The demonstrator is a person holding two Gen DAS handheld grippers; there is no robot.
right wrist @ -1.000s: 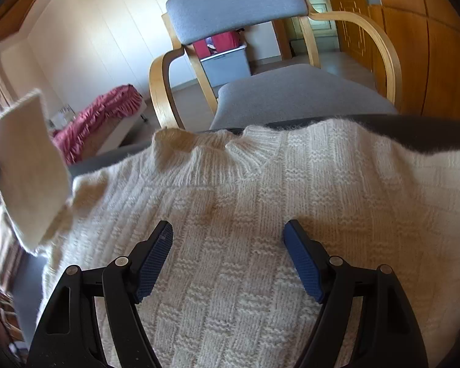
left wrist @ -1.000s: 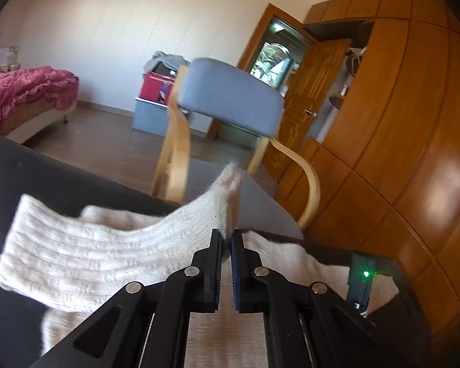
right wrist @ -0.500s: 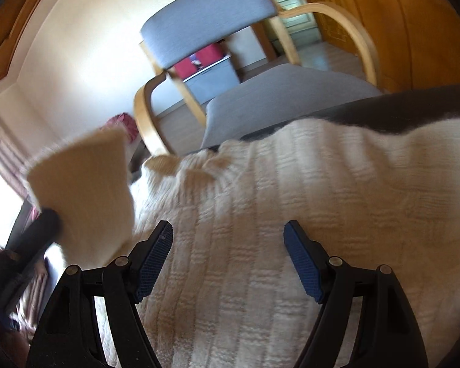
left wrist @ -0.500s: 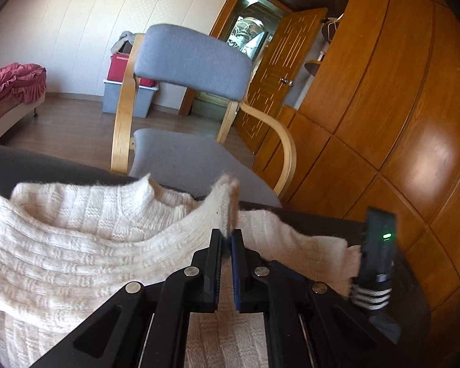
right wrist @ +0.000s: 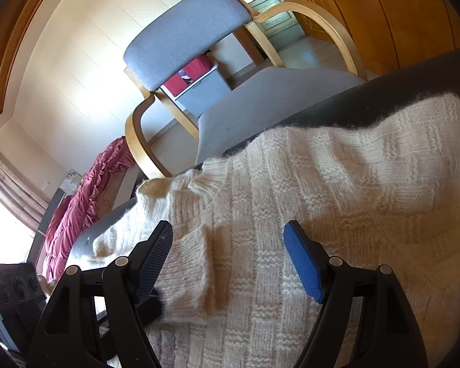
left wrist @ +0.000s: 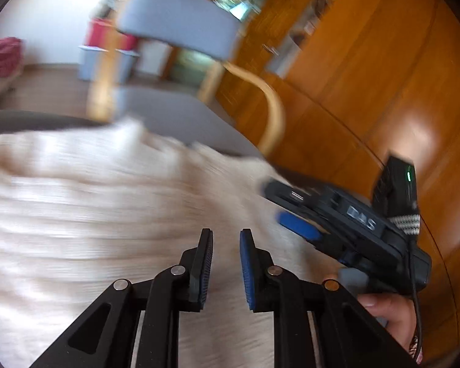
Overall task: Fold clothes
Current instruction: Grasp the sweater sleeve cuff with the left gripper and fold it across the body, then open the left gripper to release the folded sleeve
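The cream knitted sweater (right wrist: pixel 291 214) is spread flat on the dark tabletop (right wrist: pixel 383 98), its collar (right wrist: pixel 205 178) turned toward a grey-cushioned wooden armchair (right wrist: pixel 184 33) that stands just beyond the tabletop's far edge. One sleeve (right wrist: pixel 193 263) is laid across the sweater's body, its cuff end seen just inside the left finger of the right tool (right wrist: pixel 228 263). The right tool is held wide apart above the sweater's body, with nothing pinched between its blue pads. The left tool (left wrist: pixel 225 263) is seen over the knit in a blurred view; its jaws have just been opening and now stand at a narrow gap, with no cloth gripped between them, the fabric lying beneath. In that same view the right tool (left wrist: pixel 297 227) is seen to the right, carried by a hand (left wrist: pixel 389 312). A pink ruffled bed cover (right wrist: pixel 86 202) is seen at the left, and a grey storage box (right wrist: pixel 199 89) holding something red (right wrist: pixel 193 72) is visible behind the armchair
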